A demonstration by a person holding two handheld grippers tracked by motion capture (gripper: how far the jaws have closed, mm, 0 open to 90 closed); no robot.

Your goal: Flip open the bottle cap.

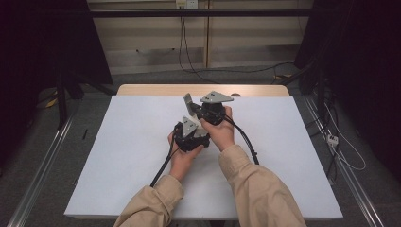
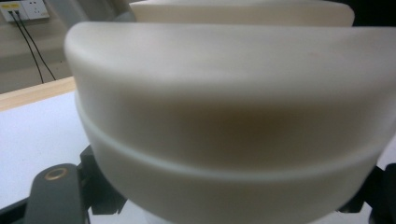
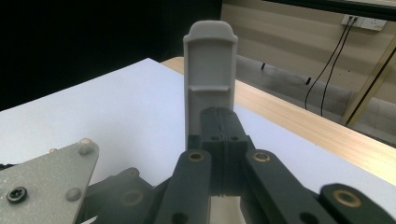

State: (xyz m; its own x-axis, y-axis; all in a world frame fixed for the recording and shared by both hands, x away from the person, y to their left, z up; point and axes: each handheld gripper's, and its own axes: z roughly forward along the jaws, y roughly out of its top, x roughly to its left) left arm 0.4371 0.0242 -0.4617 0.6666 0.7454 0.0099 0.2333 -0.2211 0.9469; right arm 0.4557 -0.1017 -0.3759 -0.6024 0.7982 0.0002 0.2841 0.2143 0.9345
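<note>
**Two grips, one slip away**

My left gripper is clamped on a cream container, held above the middle of the white table. I cannot see inside the container. My right gripper, at one o'clock, has its jaws pressed together, pinching a grey lid piece upright. It could twist loose.
</note>
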